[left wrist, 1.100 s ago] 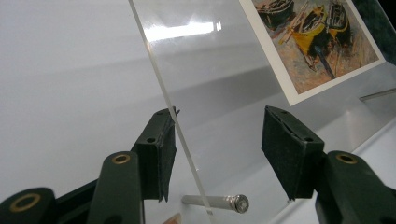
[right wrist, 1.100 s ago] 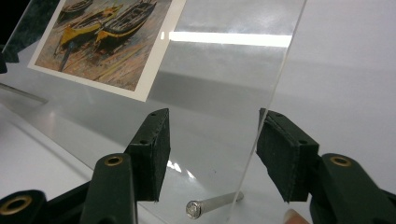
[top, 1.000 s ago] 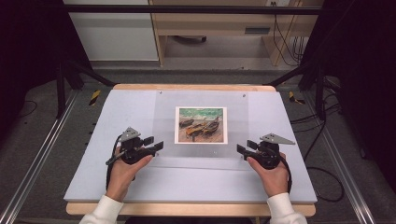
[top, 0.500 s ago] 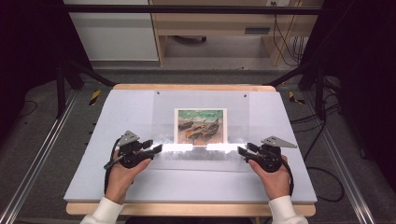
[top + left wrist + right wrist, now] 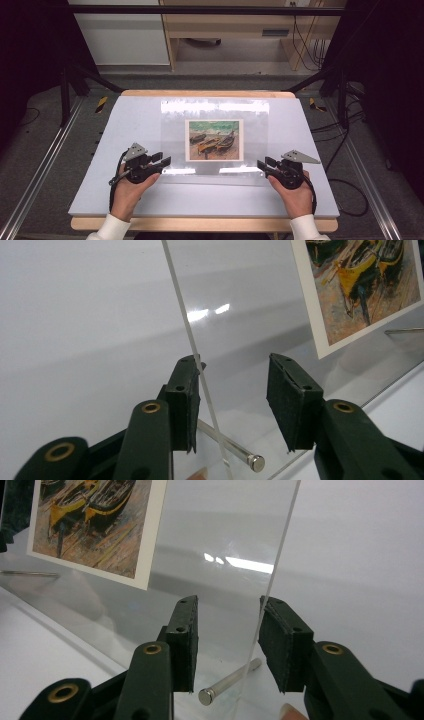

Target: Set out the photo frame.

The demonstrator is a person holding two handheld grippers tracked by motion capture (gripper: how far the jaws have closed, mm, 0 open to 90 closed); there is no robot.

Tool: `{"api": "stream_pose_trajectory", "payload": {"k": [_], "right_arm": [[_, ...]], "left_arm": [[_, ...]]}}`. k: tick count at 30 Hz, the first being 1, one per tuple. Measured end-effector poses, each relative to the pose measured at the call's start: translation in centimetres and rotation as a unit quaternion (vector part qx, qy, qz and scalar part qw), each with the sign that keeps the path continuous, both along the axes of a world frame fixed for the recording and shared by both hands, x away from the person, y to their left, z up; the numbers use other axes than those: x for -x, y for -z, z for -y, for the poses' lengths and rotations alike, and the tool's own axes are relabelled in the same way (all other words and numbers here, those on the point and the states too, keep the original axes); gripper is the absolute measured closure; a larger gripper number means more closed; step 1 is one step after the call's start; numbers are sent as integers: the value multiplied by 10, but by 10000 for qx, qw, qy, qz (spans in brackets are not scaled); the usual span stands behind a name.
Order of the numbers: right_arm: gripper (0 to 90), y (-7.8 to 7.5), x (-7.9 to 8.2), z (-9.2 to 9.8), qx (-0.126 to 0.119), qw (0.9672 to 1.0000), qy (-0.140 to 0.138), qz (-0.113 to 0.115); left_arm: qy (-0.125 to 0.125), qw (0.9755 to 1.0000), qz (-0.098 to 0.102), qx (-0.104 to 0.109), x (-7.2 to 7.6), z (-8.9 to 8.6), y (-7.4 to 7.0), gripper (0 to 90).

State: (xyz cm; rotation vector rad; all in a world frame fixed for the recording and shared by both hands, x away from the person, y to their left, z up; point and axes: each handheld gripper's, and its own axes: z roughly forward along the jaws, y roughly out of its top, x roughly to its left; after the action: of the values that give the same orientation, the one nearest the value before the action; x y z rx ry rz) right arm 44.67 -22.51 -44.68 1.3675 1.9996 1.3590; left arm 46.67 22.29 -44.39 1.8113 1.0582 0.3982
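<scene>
Your left claw (image 5: 232,405) and right claw (image 5: 227,645), jaws just closing, straddle the clear sheet (image 5: 260,130) ungripped; close views reveal a steel pin (image 5: 227,682); overhead shows the boat picture (image 5: 214,140).

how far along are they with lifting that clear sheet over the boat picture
Done: the clear sheet lies over the boat picture, and each hand-held gripper, left and right, sits at a near corner. In hand: both have just been closing, jaws straddling the sheet's edge with gaps still showing, so no firm grip yet. Left: clamp and move the sheet.
</scene>
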Motion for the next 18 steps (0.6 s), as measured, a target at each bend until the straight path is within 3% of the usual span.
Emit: {"api": "stream_pose_trajectory", "payload": {"k": [10, 18], "right_arm": [[644, 1, 7, 1, 27, 10000, 12, 17], [660, 2, 10, 1, 38, 10000, 6, 9]], "left_arm": [[-9, 9998, 89, -162, 8, 1, 1, 587], [-19, 9999, 73, -145, 11, 0, 1, 610]]}}
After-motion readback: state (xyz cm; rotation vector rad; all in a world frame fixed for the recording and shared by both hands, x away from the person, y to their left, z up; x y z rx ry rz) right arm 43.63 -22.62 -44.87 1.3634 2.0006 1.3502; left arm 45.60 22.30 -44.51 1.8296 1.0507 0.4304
